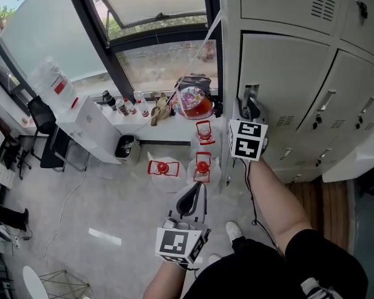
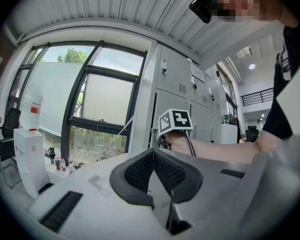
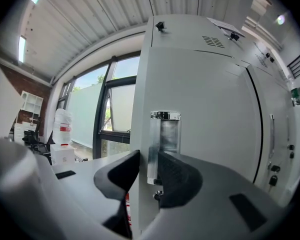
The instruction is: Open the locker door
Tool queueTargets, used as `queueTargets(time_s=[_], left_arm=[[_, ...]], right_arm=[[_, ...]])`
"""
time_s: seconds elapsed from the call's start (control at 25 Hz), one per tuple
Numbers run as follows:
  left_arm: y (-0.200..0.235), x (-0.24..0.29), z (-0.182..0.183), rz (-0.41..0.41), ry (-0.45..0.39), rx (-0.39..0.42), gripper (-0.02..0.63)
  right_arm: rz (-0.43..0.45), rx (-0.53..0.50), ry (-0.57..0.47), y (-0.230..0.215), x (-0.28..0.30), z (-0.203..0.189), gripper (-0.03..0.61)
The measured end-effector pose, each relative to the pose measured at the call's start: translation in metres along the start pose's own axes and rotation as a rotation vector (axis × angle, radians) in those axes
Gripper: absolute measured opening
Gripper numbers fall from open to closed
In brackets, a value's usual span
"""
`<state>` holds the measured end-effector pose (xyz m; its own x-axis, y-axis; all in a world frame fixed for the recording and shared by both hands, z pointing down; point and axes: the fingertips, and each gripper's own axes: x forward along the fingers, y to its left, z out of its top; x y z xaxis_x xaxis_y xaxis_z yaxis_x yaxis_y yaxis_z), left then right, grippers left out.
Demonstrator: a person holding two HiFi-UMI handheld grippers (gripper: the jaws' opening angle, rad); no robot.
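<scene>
- Locker door point(image 1: 287, 73): grey, in the leftmost column of the locker bank, beside the window point(image 1: 162, 61).
- Handle point(image 3: 164, 139): chrome bar near the door's left edge, with its long axis vertical.
- Right gripper point(image 3: 149, 160): jaws narrowed onto the handle, one pad on each side.
- Left gripper point(image 2: 154, 159): jaws together with nothing between them, held low and well apart from the lockers.
- Room: grey floor point(image 1: 81, 204), with red-capped water jugs point(image 1: 163, 167) below the sill.

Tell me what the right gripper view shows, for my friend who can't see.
The right tool clamps the shiny handle on a grey locker door. A big window is off to the left.
</scene>
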<state>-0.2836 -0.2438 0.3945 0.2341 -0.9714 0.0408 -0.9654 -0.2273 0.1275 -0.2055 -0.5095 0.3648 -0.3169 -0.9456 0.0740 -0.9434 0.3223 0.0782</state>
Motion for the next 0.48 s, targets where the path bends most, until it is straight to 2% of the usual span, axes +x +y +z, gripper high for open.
queueTargets(time_s=[0.12,0.28,0.48], left_arm=[[-0.006,-0.004,0.004,-0.008,-0.005,-0.017,0.017],[-0.012,-0.012,0.002,-0.027,-0.003,0.01,0.017],[-0.03,-0.027,0.005,-0.048,-0.007,0.003,0.017]], right_arm=[[0.008,-0.002,0.003,0.0,-0.009,0.0,0.167],[0.017,0.007,0.003,0.0,-0.025,-0.002,0.166],[0.044,0.029,0.012,-0.003,-0.051,-0.005,0.166]])
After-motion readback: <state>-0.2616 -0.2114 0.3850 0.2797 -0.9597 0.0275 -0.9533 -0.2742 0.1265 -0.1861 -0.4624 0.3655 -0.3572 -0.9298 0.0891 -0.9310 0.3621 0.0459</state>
